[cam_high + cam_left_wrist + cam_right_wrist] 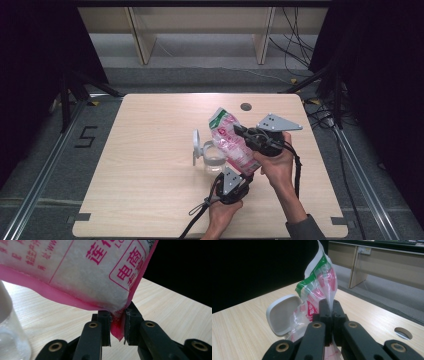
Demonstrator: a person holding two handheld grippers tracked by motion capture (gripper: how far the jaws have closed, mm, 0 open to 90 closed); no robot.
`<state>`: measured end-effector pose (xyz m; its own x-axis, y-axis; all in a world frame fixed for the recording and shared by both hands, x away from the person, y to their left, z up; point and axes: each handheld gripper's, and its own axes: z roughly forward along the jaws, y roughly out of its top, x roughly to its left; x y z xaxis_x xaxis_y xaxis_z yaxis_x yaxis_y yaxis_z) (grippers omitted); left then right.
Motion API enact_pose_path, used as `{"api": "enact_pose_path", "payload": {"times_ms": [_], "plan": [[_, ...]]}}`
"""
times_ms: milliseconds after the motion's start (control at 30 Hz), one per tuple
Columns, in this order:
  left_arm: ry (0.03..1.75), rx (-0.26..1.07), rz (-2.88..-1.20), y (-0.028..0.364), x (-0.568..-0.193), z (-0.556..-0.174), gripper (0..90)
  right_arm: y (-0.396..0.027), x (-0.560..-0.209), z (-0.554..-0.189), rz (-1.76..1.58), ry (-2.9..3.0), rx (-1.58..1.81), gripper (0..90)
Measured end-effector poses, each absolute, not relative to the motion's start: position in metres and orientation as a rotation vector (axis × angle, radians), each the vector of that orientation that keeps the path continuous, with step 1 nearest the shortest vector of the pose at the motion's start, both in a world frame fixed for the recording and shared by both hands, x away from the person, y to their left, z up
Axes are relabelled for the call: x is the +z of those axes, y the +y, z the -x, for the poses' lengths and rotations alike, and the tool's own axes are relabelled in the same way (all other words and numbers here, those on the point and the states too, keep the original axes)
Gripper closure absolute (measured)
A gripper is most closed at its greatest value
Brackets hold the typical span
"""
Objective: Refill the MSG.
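I held the pink bag [231, 142] slanted over the clear jar [214, 161], my left gripper [117, 326] clamped on its lower corner and my right gripper [331, 312] pinched shut on its upper side. Its long axis ran from my left gripper up toward the green-striped top, which lay beyond the jar. The jar's white lid [282, 315] stood open beside the bag, and a little white powder seemed to lie inside the jar.

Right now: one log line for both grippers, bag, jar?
left gripper: shut on pink-and-white plastic bag bottom corner | right gripper: shut on bag | clear glass jar: lid open, under bag
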<state>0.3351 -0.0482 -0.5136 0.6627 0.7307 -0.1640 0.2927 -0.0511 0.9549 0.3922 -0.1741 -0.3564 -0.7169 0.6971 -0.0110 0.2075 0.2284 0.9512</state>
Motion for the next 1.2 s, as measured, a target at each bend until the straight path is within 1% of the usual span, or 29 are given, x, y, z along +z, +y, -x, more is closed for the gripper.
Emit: {"api": "enact_pose_path", "payload": {"times_ms": [167,333,600,733,1200], "plan": [[0.853,0.444,-1.646,-0.048,-0.511,-0.337,77.6,-0.17,-0.355,-0.393,-0.832,2.072,1.483,90.0],[0.853,0.434,-1.627,-0.049,-0.511,-0.337,77.6,-0.167,-0.354,-0.393,-0.859,2.071,1.487,90.0],[0.865,0.43,-1.604,-0.054,-0.51,-0.339,77.6,-0.163,-0.353,-0.397,-0.814,2.076,1.456,90.0],[0.846,0.438,-1.652,-0.053,-0.508,-0.341,77.7,-0.16,-0.352,-0.397,-0.835,2.066,1.438,90.0],[0.854,0.403,-1.59,-0.059,-0.507,-0.342,77.7,-0.156,-0.353,-0.402,-0.82,2.062,1.404,90.0]]}}
